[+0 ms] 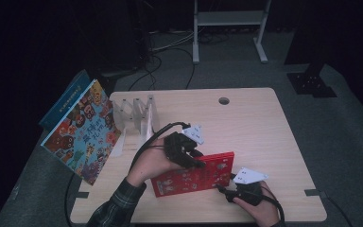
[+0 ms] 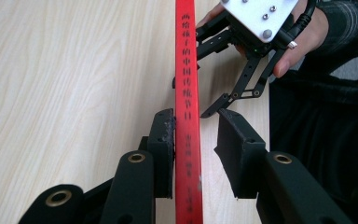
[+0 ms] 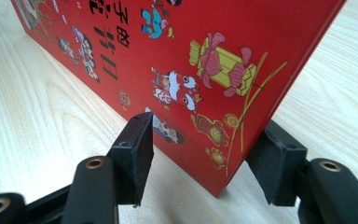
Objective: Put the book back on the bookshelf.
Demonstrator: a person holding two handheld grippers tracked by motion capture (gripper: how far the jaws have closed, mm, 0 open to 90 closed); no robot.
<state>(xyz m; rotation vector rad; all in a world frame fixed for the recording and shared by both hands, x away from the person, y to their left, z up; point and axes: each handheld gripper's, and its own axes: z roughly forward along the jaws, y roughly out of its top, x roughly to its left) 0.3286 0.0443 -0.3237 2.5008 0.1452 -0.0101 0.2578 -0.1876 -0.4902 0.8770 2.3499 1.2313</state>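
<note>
The counter (image 1: 264,118) carries a clear rack (image 1: 134,116) far off to the left tool's outer side, with a large picture book (image 1: 82,130) leaning beyond it. The red book (image 1: 194,175) stands on its long edge between the two tools, tilted. The right tool (image 3: 205,158) sits at the book's lower corner, its jaws closed across cover and back, pinching that corner. The left tool (image 2: 196,144) straddles the spine: one pad rests against it, the other stands clear with a gap, so this tool is open and not gripping.

The step in hand looks like steadying the book upright for the rack. To do it well, the right tool should keep its pinch firm and level while the left re-seats squarely on the spine before any lift, lest the book pivot about the single corner.
</note>
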